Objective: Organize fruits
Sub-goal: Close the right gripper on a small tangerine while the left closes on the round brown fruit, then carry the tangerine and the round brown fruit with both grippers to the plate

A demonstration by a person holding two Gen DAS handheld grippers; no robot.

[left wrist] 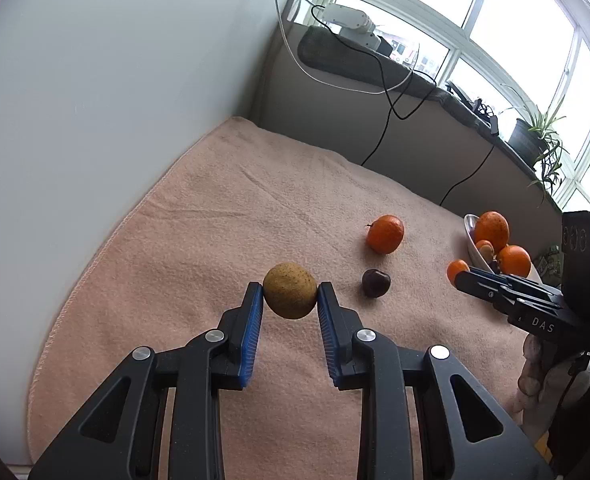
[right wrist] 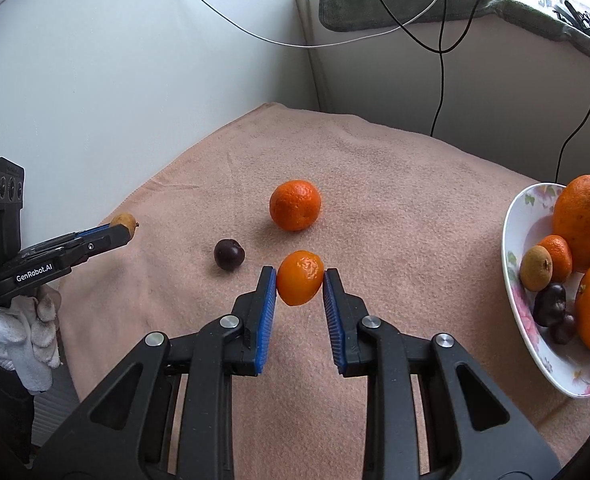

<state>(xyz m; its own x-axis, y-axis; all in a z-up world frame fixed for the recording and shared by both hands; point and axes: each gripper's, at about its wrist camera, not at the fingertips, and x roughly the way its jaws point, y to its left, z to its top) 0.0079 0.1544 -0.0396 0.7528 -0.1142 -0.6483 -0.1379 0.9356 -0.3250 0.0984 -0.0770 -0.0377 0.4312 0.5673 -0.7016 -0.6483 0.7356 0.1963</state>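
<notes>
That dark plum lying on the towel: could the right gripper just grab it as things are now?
Probably not yet. The right gripper is already shut on a small orange, so its fingers are full. The dark plum itself lies in the open on the towel, with nothing blocking the way.

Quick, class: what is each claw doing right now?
Left claw: shut on the brown fruit.
Right claw: shut on the small tangerine.

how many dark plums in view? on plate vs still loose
3. One dark plum lies loose on the blanket, left of the right gripper. Two sit in the plate: and. More could be hidden behind the oranges.
</notes>
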